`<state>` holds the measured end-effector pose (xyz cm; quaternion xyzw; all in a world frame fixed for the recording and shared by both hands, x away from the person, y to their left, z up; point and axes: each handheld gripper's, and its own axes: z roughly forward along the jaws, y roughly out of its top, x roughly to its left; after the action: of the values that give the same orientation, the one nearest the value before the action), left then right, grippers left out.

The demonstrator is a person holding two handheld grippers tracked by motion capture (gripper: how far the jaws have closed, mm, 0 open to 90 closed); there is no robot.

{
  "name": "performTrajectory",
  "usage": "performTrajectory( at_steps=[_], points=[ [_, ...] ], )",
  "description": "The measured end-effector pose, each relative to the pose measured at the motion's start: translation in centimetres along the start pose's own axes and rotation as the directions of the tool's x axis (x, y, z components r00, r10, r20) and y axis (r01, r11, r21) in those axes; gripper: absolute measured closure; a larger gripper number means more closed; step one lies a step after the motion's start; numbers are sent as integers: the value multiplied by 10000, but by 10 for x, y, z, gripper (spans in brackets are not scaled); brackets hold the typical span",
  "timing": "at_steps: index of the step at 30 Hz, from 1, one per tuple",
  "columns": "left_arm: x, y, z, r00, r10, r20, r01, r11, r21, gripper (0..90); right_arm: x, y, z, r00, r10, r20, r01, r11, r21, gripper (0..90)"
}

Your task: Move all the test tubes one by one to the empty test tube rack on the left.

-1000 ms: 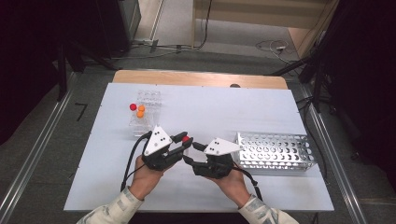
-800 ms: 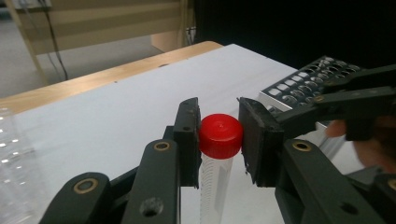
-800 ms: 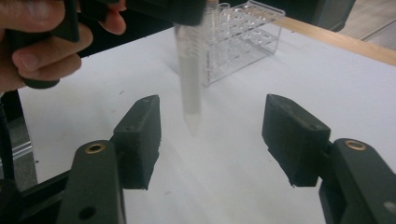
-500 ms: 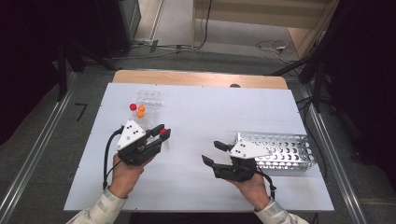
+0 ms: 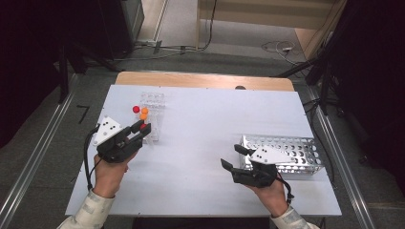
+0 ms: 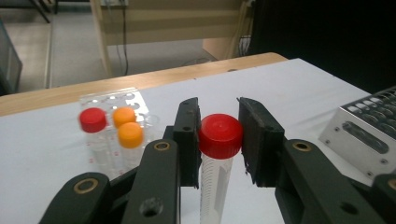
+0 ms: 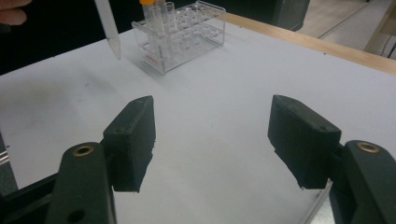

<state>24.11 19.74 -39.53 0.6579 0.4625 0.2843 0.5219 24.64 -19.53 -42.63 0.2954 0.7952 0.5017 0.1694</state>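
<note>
While the left claw (image 6: 219, 140) clamps the light, slippery red-capped tube (image 6: 218, 154) at its cap near the clear rack (image 5: 153, 114), the right claw (image 7: 212, 140), just opened, stands empty.

My left gripper (image 5: 142, 130) clamped tight, my right gripper (image 5: 234, 157) jaws just opening wide, nothing between, hands well apart.

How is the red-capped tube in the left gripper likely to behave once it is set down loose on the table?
The red-capped tube looks like clear, rigid plastic, so probably stiff and light. Its round body and tapered tip suggest it would tip over and roll unless put into the clear rack. The left gripper holds it by the cap, so it may swing.
</note>
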Motion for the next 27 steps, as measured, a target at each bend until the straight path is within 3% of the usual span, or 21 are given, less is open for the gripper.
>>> performTrajectory(
  at_steps=[16, 27],
  points=[
    [26, 9, -7, 9955, -281, -904, 253, 9992, -321, 696, -12, -12, -15, 9979, 314, 568, -325, 9993, 190, 219],
    [37, 18, 2, 9916, -343, -1250, 312, 9992, -266, 697, -16, -14, -20, 9963, 418, 747, -435, 9988, 206, 219]
  ],
)
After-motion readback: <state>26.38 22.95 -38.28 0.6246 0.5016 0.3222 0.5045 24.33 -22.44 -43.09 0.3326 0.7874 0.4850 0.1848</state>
